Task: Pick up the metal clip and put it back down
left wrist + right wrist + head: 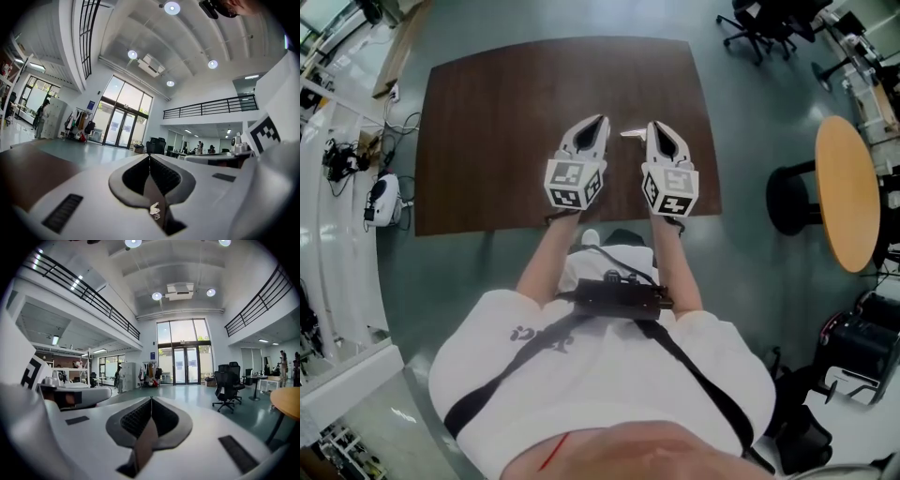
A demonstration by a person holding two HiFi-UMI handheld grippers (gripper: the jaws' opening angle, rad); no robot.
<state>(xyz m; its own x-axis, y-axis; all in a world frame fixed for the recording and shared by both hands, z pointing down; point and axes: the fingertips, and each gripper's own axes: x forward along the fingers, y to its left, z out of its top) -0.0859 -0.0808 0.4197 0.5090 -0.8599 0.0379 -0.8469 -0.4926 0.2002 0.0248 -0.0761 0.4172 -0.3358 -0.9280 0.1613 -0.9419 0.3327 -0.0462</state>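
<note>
The person stands at the near edge of a dark brown desk (487, 112) and holds both grippers level over it, side by side and pointing away from the body. The left gripper (600, 120) has its jaws pressed together with nothing between them; its own view shows the two dark ribbed pads meeting in a single line. The right gripper (655, 126) is likewise closed on nothing, its pads touching along their whole length in its own view.

The metal clip (632, 133) lies flat on the desk, between the two gripper tips and just beside the tip of the right one. Neither gripper holds it. Whether the right gripper's tip touches the clip cannot be told from the head view.

Each gripper carries its marker cube at the rear, above the person's forearms. To the right of the desk, well apart from it, stands a round wooden table (848, 192), and office chairs (759, 28) stand on the grey floor beyond.
</note>
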